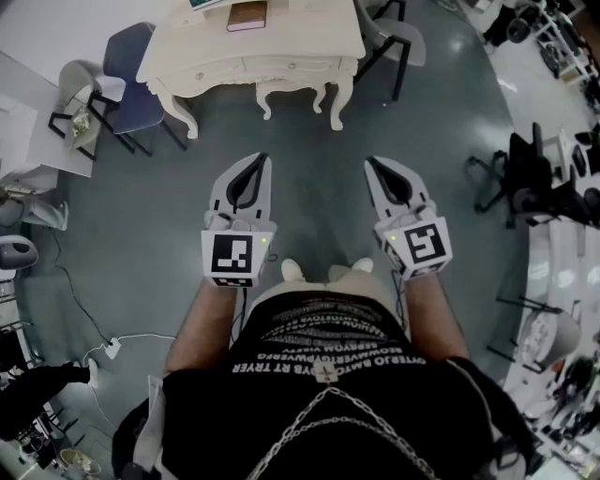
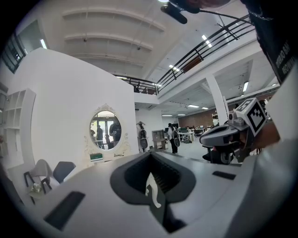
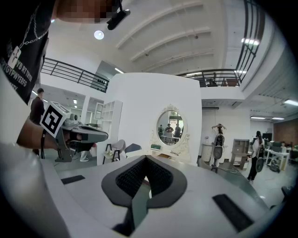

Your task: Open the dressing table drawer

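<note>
Left gripper (image 1: 258, 161) and right gripper (image 1: 373, 163) are held clenched, empty, side by side; the dressing table (image 1: 309, 33) is seen ahead, drawer (image 1: 291, 66) shut.

I find the dressing table (image 1: 309, 37) ahead of both grippers and well apart from them, with its drawer (image 1: 286, 67) in the front facing me. A book (image 1: 247, 16) lies on the tabletop. The mirror (image 3: 170, 128) stands at the table's rear, against the wall (image 3: 135, 102). A chair (image 1: 131, 70) stands just left of the table and a second chair (image 1: 84, 94) stands further left. A third chair (image 1: 398, 42) is behind the table's right end. The left gripper (image 1: 260, 159) and the right gripper (image 1: 371, 163) sit side by side, apart.
</note>
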`<state>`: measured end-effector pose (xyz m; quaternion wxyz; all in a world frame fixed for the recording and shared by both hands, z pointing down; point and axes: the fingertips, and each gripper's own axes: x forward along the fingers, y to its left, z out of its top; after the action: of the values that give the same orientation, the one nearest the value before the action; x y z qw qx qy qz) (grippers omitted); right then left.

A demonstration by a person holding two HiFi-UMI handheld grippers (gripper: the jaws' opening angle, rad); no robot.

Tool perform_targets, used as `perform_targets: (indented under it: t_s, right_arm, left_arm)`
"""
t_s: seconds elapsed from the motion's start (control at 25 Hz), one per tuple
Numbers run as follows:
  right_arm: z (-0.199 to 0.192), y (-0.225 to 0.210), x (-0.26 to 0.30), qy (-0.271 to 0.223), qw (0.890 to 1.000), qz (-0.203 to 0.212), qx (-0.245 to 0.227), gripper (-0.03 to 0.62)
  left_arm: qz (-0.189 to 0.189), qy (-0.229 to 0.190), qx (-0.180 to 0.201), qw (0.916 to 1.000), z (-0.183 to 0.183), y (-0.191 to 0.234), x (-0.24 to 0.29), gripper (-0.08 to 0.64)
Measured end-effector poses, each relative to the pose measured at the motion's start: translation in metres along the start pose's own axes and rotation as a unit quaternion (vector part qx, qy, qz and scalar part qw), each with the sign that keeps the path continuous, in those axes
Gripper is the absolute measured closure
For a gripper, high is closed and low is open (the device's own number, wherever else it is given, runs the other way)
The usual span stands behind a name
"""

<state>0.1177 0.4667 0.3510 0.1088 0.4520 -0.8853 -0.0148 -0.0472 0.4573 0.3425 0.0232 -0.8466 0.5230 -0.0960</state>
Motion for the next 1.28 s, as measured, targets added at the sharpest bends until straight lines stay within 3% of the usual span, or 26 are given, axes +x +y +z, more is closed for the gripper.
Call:
perform_targets:
  t_s: [0.2, 0.64, 0.92, 1.28]
  right_arm:
    - [0.012, 0.022, 0.007, 0.0, 1.0, 0.004, -0.004, 0.591]
    - [0.006, 0.0, 0.036, -0.01, 1.0, 0.015, 0.016, 0.591]
    - [0.017, -0.015, 0.102, -0.01, 0.999, 0.036, 0.014, 0.591]
    - [0.018, -0.057, 0.15, -0.005, 0.999, 0.046, 0.013, 0.591]
  left_arm:
    - [0.012, -0.001, -0.017, 0.9998, -0.007, 0.025, -0.012, 0.557]
    - [0.016, -0.01, -0.013, 0.9997, 0.001, 0.029, 0.01, 0.557]
    - [0.024, 0.005, -0.018, 0.9995, -0.009, 0.074, 0.051, 0.558]
    - [0.035, 0.011, -0.024, 0.999, -0.008, 0.101, 0.112, 0.557]
